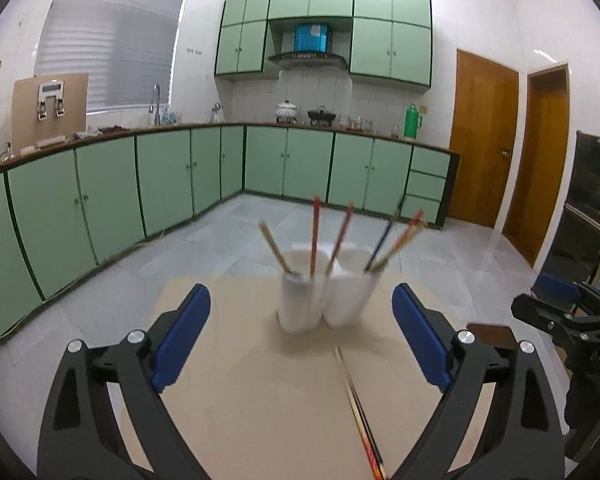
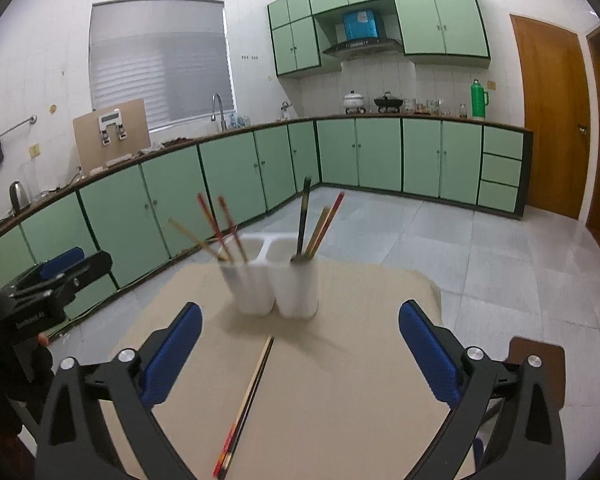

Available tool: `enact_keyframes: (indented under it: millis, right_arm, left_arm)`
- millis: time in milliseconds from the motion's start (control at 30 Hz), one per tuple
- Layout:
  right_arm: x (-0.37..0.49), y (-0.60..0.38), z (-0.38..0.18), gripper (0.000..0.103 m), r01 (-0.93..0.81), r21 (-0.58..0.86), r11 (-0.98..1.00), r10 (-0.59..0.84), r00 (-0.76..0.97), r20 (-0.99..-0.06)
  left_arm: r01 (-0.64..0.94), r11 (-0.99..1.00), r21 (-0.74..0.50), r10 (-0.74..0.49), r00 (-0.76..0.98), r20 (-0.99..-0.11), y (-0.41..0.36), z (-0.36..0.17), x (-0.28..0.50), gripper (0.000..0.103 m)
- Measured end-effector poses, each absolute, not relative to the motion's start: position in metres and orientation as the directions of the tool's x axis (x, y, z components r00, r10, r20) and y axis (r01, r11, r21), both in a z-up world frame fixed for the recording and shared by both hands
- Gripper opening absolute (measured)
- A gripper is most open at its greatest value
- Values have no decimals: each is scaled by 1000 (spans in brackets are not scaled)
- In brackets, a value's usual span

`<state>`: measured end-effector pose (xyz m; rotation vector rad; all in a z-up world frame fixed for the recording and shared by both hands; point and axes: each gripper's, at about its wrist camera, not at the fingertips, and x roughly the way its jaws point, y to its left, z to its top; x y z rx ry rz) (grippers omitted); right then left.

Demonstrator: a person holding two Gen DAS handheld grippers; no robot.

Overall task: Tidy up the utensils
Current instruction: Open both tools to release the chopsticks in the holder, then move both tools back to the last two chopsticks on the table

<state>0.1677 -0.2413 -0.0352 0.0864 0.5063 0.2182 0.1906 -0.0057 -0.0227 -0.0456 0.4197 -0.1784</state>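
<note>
Left gripper (image 1: 301, 334) low over the tabletop (image 1: 260, 400), blue fingers (image 1: 182, 336) wide apart, nothing between them but bare tan surface and the far end of a pair of chopsticks (image 1: 358, 412) lying flat. Right gripper (image 2: 300, 346) likewise spread wide, blue fingers (image 2: 430, 354) clear of everything, empty.

Same loose pair of chopsticks (image 2: 246, 404) seen from the right wrist: side by side and touching, running from near the lower edge up toward the holder, tips stopping short of it. One dark, one pale with a red patterned end.

White holder (image 1: 326, 300) upright near the far edge of the tabletop, several tube-like compartments joined together. Holder (image 2: 274, 288) ahead of both grippers, well apart from the fingers. Left front compartment: three chopsticks leaning out, one tan, two red. Right front compartment: a black one, a tan one and a red one, fanned outward. Back compartments look empty in the right wrist view. Slight blur over holder and sticks in both views.

Right gripper's black body (image 1: 572, 320) at the right edge of the left wrist view; left gripper's body (image 2: 56, 280) at the left edge of the right wrist view, a fingertip of the person's hand (image 2: 43, 339) just below it.

Beyond: green cabinets (image 2: 360, 152), grey tiled floor (image 2: 460, 240), wooden door (image 2: 548, 120).
</note>
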Motion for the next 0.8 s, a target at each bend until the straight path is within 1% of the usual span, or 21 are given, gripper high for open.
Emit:
enact_keyframes:
  millis: [400,600,800]
  right_arm:
    - [136,-219,-91,97,-186,137,973,231,784,-577]
    - [124,-203,-126,97,-194,88,977,205,745,-634]
    - [116,-190,-153,97,-201,52,978,184,723,-666]
  left_arm:
    - [149,988,-32,-145,853,-501,-2,-73,150,89]
    - [151,988,10,-118,809,-575,-3,-110,136,90]
    - [153,988,28,-101,771,-629,1,-142,124,89]
